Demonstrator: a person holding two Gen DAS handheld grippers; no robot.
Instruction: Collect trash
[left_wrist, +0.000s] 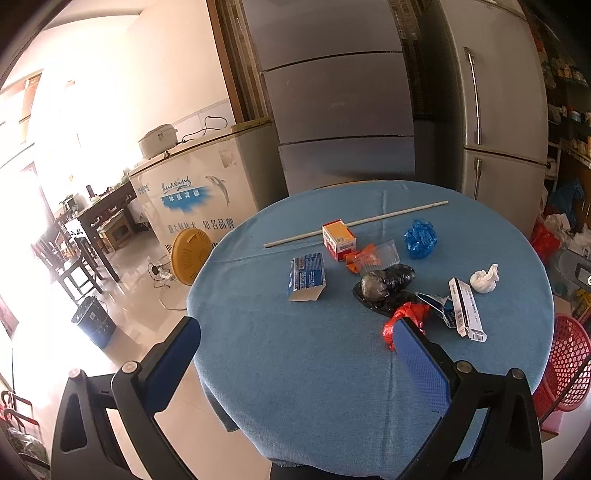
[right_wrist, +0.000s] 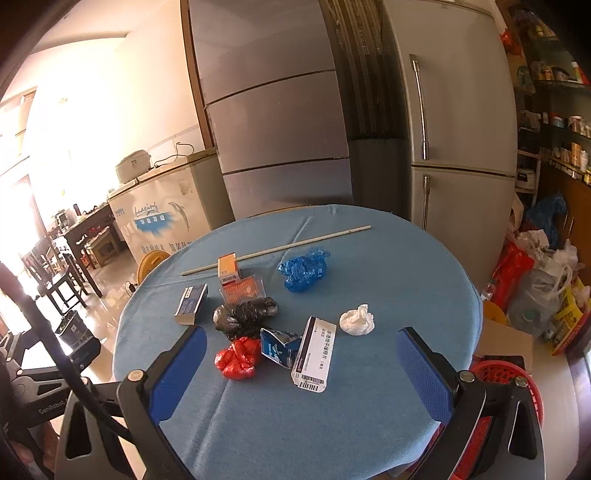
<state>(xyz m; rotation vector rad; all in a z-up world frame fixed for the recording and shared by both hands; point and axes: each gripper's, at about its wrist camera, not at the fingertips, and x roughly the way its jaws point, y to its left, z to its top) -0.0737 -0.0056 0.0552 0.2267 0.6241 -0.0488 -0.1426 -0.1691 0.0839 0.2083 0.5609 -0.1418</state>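
**Both grippers wide over a table of litter**

Evidently nothing has been picked up yet: the left gripper (left_wrist: 295, 334) and the right gripper (right_wrist: 301, 345) both hang above the near edge of the round blue-clothed table (right_wrist: 424, 258), jaws spread fully apart and empty, tilted down toward the pile.

Going left to right in the right wrist view, the trash lies loose on the cloth: a blue carton (right_wrist: 191, 303) on its side, an orange box (right_wrist: 229, 270) touching a long thin stick (right_wrist: 275, 250), a knotted black bag (right_wrist: 245, 314), a crumpled red bag (right_wrist: 238, 357), a white medicine box (right_wrist: 314, 354) propped on a torn blue wrapper (right_wrist: 275, 347), a blue plastic bag (right_wrist: 304, 269) and a white tissue wad (right_wrist: 357, 319). The red bag sits nearest between the right jaws, probably the easiest first grab.

A red mesh basket (right_wrist: 495, 373) stands on the floor beside the table at the right, its contents hidden; it looks like the intended bin. A dark bin (left_wrist: 92, 321) stands on the floor at the left.
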